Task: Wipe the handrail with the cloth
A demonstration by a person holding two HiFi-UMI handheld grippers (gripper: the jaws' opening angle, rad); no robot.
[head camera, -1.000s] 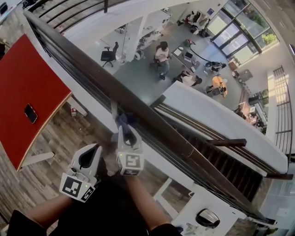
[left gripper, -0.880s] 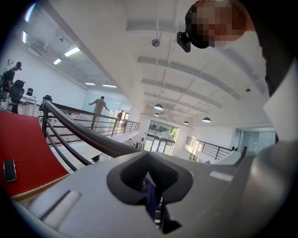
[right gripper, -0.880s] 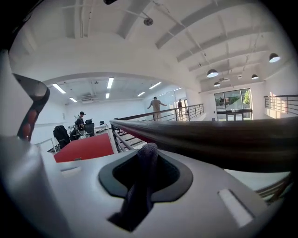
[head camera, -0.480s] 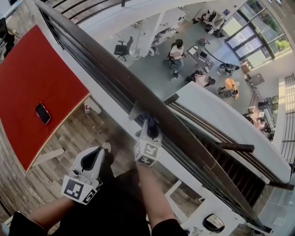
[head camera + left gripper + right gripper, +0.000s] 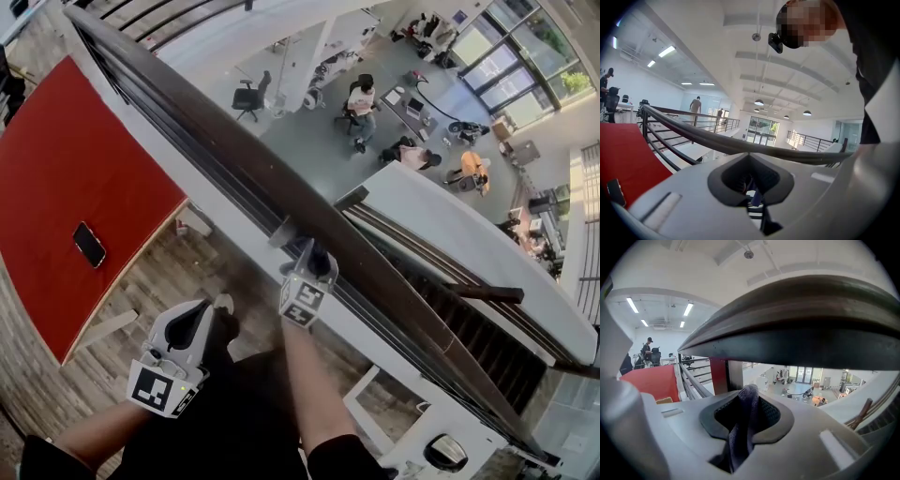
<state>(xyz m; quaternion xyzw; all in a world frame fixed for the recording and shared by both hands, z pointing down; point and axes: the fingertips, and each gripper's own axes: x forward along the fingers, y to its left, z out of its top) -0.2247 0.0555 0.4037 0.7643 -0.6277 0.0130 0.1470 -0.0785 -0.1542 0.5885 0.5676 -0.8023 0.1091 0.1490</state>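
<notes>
Fingers (image 5: 808, 439) of the right gripper (image 5: 749, 414) are pressed together on the cloth (image 5: 740, 432), a purple-grey fold that stands up out of the notch between them. Its tip points up at the underside of the handrail (image 5: 801, 333). A thin gap of background shows between the two there, so contact cannot be judged.

From the head view, the right gripper (image 5: 314, 259) reaches forward, and its tip and the dark cloth (image 5: 319, 251) sit at the near edge of the handrail (image 5: 234, 150). The left gripper (image 5: 214, 311) hangs lower and closer to the body, well apart from the rail. Its jaws are together with nothing caught in them.

The rail is a dark, flat-topped bar whose long axis runs diagonally from the upper left to the lower right. Thinner bars run parallel beneath it.

To the left lies a red table (image 5: 66, 178) with a phone (image 5: 89, 244) resting on it. Beyond the rail, far down on a lower floor, are an office chair (image 5: 247, 97) and people (image 5: 361, 103) at desks.
</notes>
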